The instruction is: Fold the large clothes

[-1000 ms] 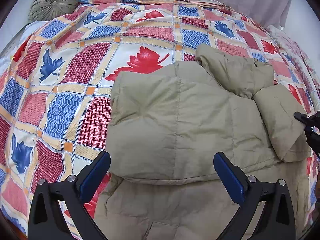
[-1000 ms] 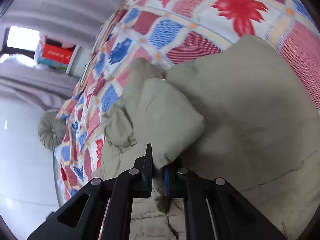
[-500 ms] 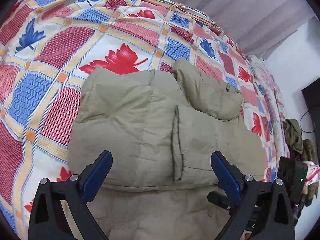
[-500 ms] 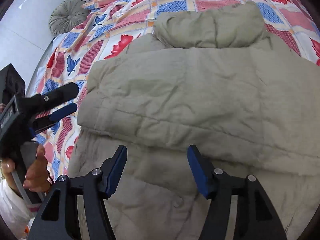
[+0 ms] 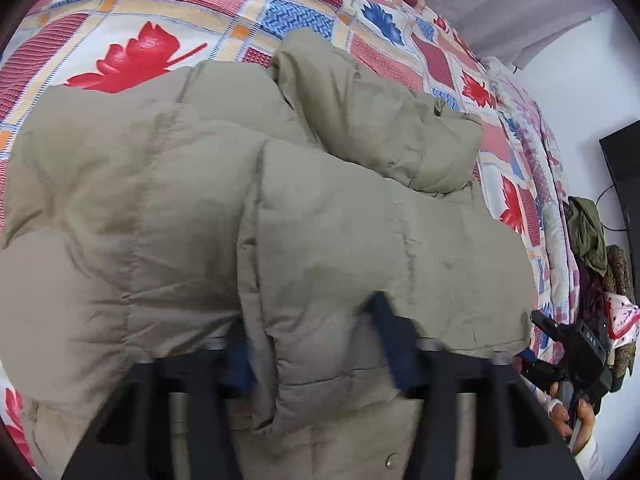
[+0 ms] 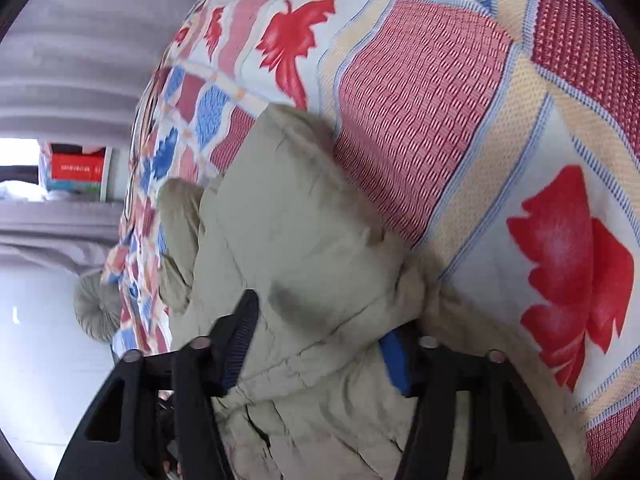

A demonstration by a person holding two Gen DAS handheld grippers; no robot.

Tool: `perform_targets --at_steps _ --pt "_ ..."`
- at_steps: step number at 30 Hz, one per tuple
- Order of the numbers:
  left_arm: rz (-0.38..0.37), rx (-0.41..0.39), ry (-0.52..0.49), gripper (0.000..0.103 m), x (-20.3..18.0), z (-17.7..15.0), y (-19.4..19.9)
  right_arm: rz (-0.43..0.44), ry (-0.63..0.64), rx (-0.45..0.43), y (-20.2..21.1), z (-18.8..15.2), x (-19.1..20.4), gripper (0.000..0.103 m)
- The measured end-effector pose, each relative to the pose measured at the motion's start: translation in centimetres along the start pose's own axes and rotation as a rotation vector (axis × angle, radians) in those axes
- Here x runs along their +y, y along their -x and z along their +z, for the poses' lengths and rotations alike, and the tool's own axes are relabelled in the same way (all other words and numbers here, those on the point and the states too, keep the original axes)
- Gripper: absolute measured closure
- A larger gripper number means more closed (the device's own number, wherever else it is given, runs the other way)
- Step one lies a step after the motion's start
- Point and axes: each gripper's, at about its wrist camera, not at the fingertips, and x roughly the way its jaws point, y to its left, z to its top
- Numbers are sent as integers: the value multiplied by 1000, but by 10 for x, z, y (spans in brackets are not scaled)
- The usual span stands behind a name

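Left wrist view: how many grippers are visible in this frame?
2. The left gripper is at the bottom edge, its fingers either side of a fold of the jacket. The right gripper is at the right edge, held in a hand.

- Setting: a home bedroom.
- Bed: a patchwork bedspread (image 5: 168, 4) with red and blue leaf prints fills the upper half of the left wrist view and the right side of the right wrist view.
- Curtain: grey pleated curtain (image 6: 92, 40) at upper left of the right wrist view.
- Cushion: a round, tufted grey-green cushion (image 6: 96, 312) at the left edge of the right wrist view.
- Clothing pile: loose garments (image 5: 592, 236) heaped at the right edge of the left wrist view, beside the bed.
- Wall: plain white wall (image 5: 568, 92) at upper right of the left wrist view.
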Motion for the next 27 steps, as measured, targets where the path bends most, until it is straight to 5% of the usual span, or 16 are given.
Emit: perform_targets --at_steps 1,4,7,13,16,18,20,22,24,27 --pt "-14 -3 7 93 -1 0 1 -16 13 -2 1 5 2 95" --pt "23 -79 -31 93 -8 -8 20 -64 142 -6 4 7 19 95" --pt "101 -55 -48 93 2 -16 14 -116 201 20 -5 6 17 95" --pt "147 -53 -73 89 10 -8 -4 -127 131 22 -28 4 -5 95" --pt "200 -64 -78 89 8 -9 12 -124 148 67 -17 0 0 83" --pt "230 -77 -75 89 11 -12 28 -162 198 78 1 -6 6 65" --pt "251 -101 -77 89 17 -15 45 -204 262 49 23 -16 11 63" --pt "250 -127 -80 89 20 -15 61 -251 349 17 40 -22 18 65" --pt "230 -140 -86 89 17 -11 71 -283 420 -27 49 -15 29 83" --pt "204 -158 -133 89 -3 -4 71 -256 445 -60 44 9 47 84"
